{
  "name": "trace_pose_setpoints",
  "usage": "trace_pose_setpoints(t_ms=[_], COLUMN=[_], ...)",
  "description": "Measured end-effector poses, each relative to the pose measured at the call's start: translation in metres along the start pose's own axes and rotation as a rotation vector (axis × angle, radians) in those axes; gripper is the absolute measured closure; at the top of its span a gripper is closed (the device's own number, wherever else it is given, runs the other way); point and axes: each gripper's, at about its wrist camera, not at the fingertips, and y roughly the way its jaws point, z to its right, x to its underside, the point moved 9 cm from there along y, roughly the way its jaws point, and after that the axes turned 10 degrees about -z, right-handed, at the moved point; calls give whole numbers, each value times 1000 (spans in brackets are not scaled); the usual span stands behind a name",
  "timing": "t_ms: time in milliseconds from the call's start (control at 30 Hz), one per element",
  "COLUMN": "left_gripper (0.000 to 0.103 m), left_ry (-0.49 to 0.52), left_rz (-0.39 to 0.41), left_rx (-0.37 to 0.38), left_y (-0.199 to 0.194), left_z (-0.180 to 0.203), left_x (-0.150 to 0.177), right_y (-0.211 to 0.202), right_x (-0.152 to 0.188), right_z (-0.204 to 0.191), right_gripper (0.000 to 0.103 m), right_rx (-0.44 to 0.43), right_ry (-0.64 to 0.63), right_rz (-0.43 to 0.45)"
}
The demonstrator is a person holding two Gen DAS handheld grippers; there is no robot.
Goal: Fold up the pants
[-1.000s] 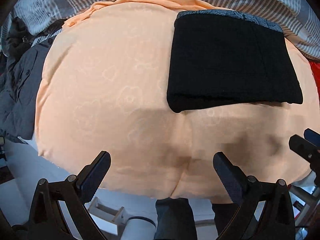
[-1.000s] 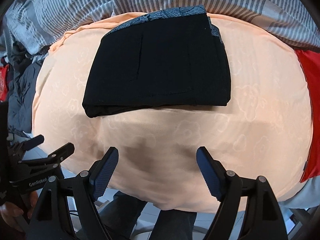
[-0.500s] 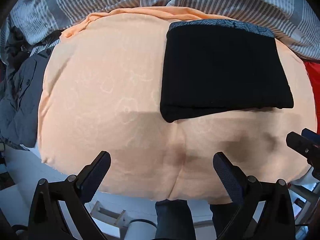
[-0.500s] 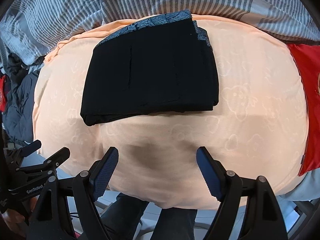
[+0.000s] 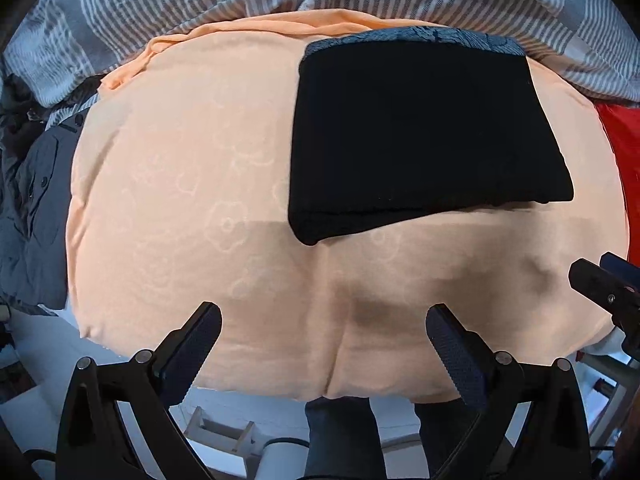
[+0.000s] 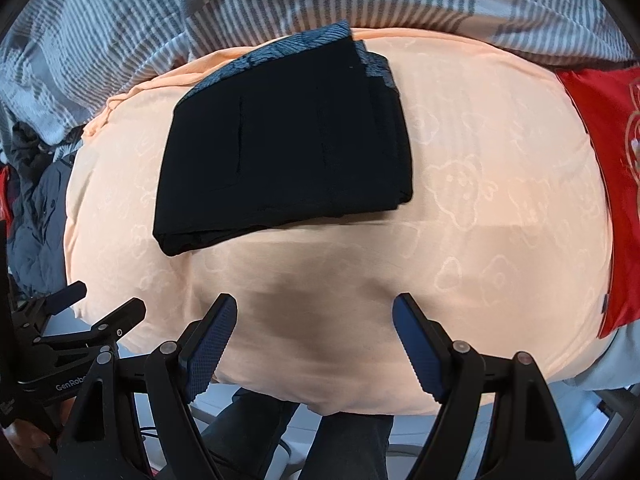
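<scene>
The pants (image 6: 284, 136) lie as a compact black rectangle on the far part of the peach cushion (image 5: 180, 200), which now fills more of both views, so folding looks finished. Left gripper (image 5: 324, 344) and right gripper (image 6: 314, 336) hang wide apart, empty, near the edge. Inner layers stay hidden.

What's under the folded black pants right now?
The folded black pants lie on the peach bear-print cover, a blue patterned layer peeking out along their far edge. Anything else beneath is hidden.
</scene>
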Motion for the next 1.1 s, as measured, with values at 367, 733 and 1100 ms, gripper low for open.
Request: trace_pose_setpoints(t_ms=[367,733,1100], left_gripper=[0,0,0], left_ry=[19,28,34], left_rz=[-6,22,37], left_rx=[-1,-5,-9], left_y=[6,2,5], left_z=[14,26,32], left_x=[-13,-20,-24], right_y=[3,4,11], right_x=[-4,-9,-8], right_z=[26,44,50], right_gripper=[15,11,11], right_rx=[17,106,91], right_ry=[48,45,50], right_rz=[37,56,47])
